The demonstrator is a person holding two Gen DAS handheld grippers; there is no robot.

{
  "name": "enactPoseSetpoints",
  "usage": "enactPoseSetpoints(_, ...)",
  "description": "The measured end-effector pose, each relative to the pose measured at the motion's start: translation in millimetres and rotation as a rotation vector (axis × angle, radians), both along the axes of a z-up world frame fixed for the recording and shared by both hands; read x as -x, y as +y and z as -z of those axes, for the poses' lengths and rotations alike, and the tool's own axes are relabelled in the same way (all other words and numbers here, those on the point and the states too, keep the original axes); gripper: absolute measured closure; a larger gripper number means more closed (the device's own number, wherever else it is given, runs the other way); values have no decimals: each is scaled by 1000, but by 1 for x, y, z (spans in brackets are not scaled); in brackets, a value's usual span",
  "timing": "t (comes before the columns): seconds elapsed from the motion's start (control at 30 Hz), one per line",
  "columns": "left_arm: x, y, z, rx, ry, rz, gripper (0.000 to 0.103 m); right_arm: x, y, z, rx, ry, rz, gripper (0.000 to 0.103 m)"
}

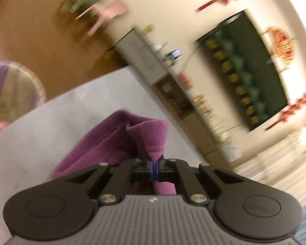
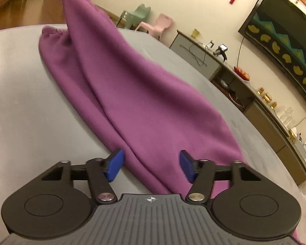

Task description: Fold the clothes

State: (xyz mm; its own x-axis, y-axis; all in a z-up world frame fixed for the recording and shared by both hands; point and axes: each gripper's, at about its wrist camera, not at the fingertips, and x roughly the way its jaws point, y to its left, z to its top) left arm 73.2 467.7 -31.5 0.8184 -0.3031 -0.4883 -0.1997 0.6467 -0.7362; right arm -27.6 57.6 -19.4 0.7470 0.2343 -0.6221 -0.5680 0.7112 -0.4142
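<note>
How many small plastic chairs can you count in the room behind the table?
2: a green chair by the far wall, and a pink chair right beside it. Others may be hidden outside the view.

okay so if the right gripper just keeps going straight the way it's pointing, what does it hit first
Most likely the purple garment. The right gripper stands open just above it, angled down, with the cloth lying on the grey table straight ahead between its blue pads. Depth is hard to judge, but nothing else shows in between.
</note>
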Motion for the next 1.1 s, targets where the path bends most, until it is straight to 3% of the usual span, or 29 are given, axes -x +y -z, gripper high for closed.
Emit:
enactPoseSetpoints(0.07,-1,2,8,2,34,-8,101,-2,0,-1,-3,16,-6,58)
enactPoseSetpoints(0.27,2,8,0,137,-95,8,100,13,12,-23,-49,-6,-92,59)
enactPoseSetpoints(0.37,2,12,-1,205,-147,16,100,15,27,-19,6,-26,-121,59)
enactPoseSetpoints(0.53,2,19,0,226,-182,19,100,-1,44,-8,89,-38,-97,60)
enactPoseSetpoints(0.57,3,21,1,229,-182,19,100,-2,44,-9,97,-32,-97,77)
enactPoseSetpoints(0.6,3,22,1,226,-176,20,100,-4,44,-10,105,-26,-97,102)
enactPoseSetpoints(0.7,17,22,0,158,-117,22,100,4,38,-19,98,-29,-111,103)
enactPoseSetpoints(0.8,27,18,11,11,26,2,100,28,25,-33,67,-8,-130,103)
enactPoseSetpoints(0.9,18,14,27,-60,154,10,99,39,23,-17,98,43,-158,103)
enactPoseSetpoints(0.97,17,13,26,-116,189,-24,94,35,22,-16,67,73,-154,103)
enactPoseSetpoints(1.03,20,14,17,-170,177,-72,83,31,21,-14,36,103,-149,103)
enactPoseSetpoints(1.1,28,12,-1,-290,145,-162,78,22,4,-26,-32,123,-115,101)
